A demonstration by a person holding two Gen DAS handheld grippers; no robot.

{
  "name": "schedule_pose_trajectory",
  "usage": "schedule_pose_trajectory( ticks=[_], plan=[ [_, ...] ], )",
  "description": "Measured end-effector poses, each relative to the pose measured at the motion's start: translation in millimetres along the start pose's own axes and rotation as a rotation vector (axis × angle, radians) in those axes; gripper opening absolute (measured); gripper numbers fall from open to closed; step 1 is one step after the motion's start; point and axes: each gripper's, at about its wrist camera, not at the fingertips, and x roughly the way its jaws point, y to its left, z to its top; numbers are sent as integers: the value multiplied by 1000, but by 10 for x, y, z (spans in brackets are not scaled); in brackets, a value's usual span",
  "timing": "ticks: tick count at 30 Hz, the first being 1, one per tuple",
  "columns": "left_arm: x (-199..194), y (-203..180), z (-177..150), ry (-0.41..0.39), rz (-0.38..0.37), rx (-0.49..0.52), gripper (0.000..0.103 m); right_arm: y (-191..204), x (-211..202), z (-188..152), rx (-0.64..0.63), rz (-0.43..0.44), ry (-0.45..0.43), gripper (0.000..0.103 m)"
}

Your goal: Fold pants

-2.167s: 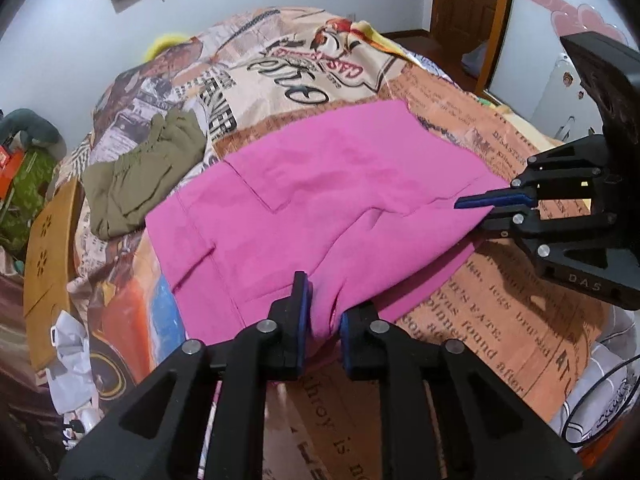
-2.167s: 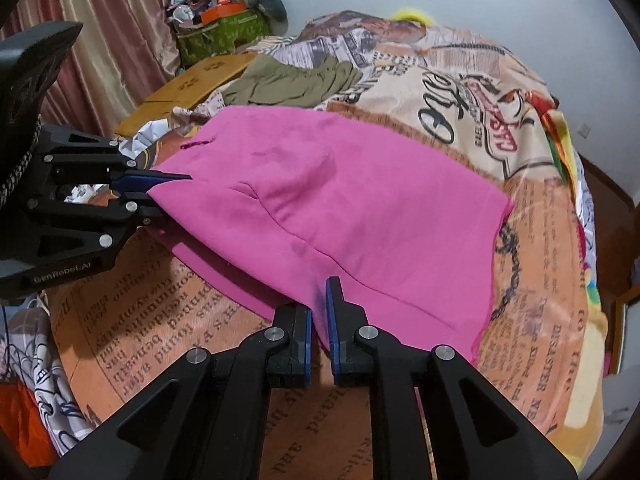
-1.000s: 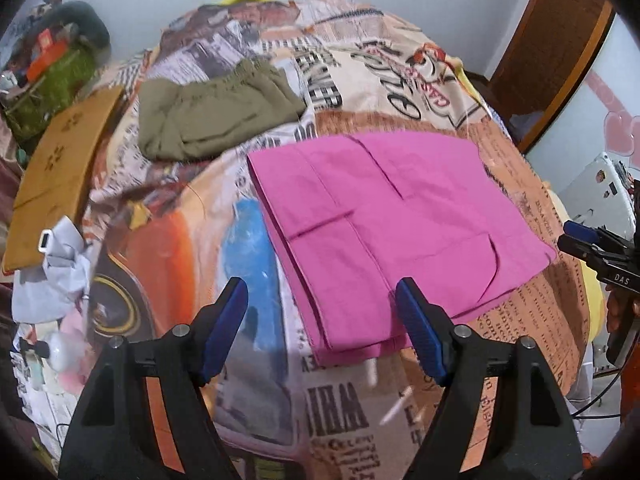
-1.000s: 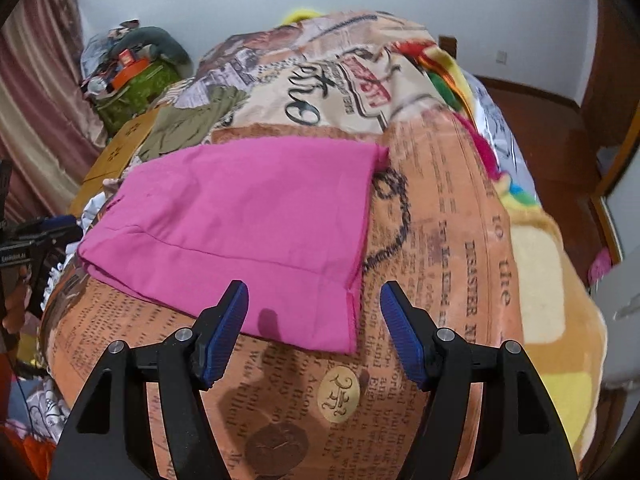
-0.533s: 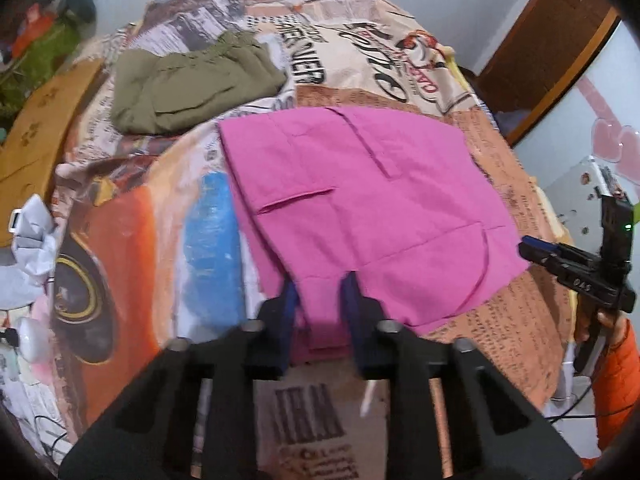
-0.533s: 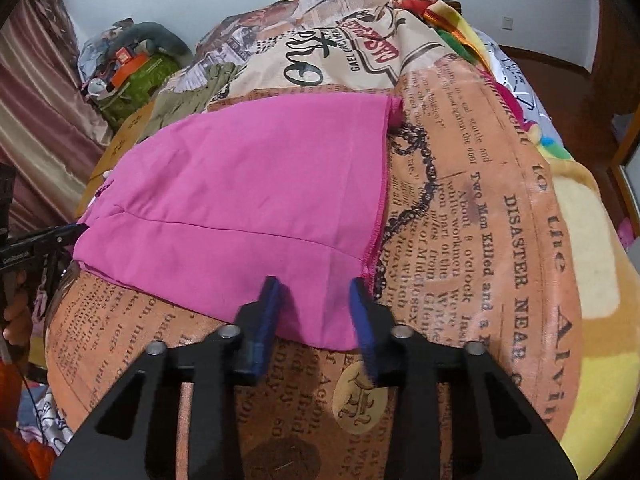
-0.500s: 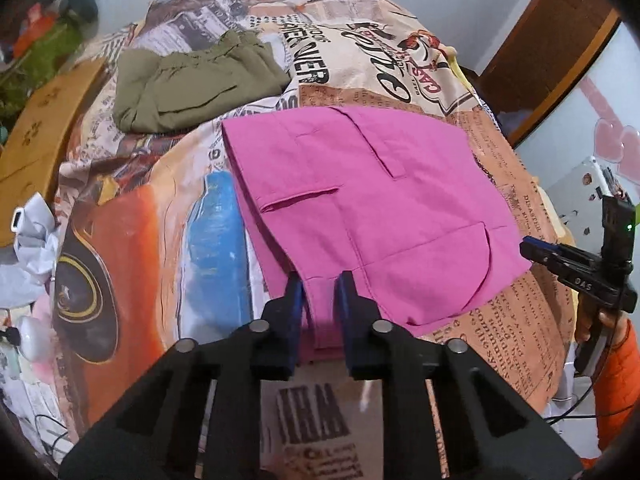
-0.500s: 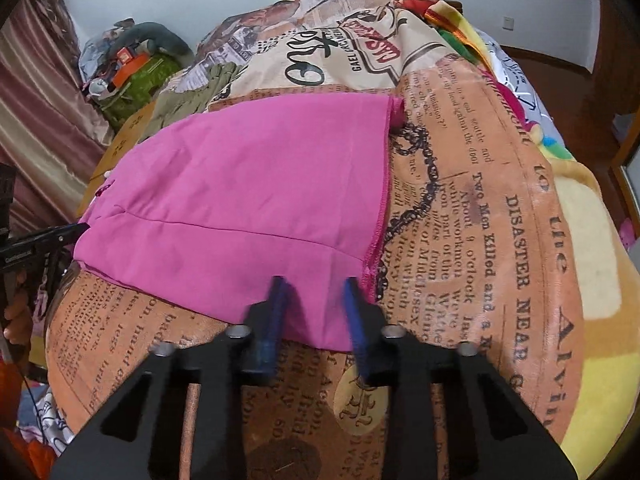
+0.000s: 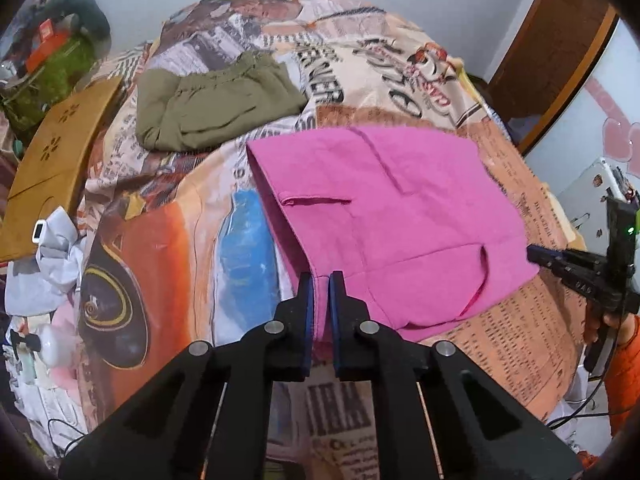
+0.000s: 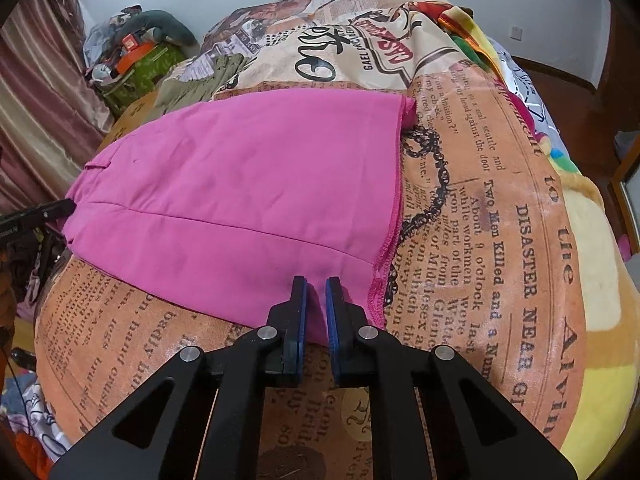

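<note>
My left gripper has just been closing and now pinches the near edge of the pants, pink cloth caught between the blue pads, close to the corner on the pocket side. My right gripper has just been closing too; it clamps the near hem of the pants, just left of the stitched side edge. Both point steeply down at the bed.

Pants lie flat, folded, on the blanket, newsprint and poster pattern. In the left view the slit pocket and curved pocket face up; the right gripper shows at the far right corner of the cloth, a hand in an orange sleeve behind it. In the right view the left gripper tip touches the left corner.

Olive garment lies folded beyond the pants, well apart. Wooden board at the bed's left edge, crumpled grey cloth below it. Green bag with clutter sits by the curtain. Door far right.
</note>
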Motion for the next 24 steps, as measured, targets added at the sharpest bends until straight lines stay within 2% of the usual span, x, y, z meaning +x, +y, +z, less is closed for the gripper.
schedule_pose_trajectory(
  ticks=[5,8,9,12,13,14,17,19,24],
  plan=[
    [124,-41,-70,32,31,22,10,-8,8,15,5,-5,7,8],
    [64,-43,-33,32,62,40,18,-6,-26,58,0,-32,28,9],
    [36,-47,-15,24,92,54,24,9,-58,81,-7,-48,24,9],
    [-74,-85,29,-21,170,101,39,92,-190,159,-32,-63,-12,24],
    [-125,-107,50,-40,183,116,45,118,-218,185,-39,-62,-25,35],
    [-158,-121,74,-52,182,122,47,163,-267,213,-50,-59,-47,44],
    [-272,-224,136,-104,140,146,59,315,-339,281,-97,-35,-89,54],
    [-283,-315,167,-120,120,164,67,427,-313,320,-117,2,-90,55],
    [-92,-574,236,-90,74,193,68,640,-105,348,-136,63,-51,55]
  ],
)
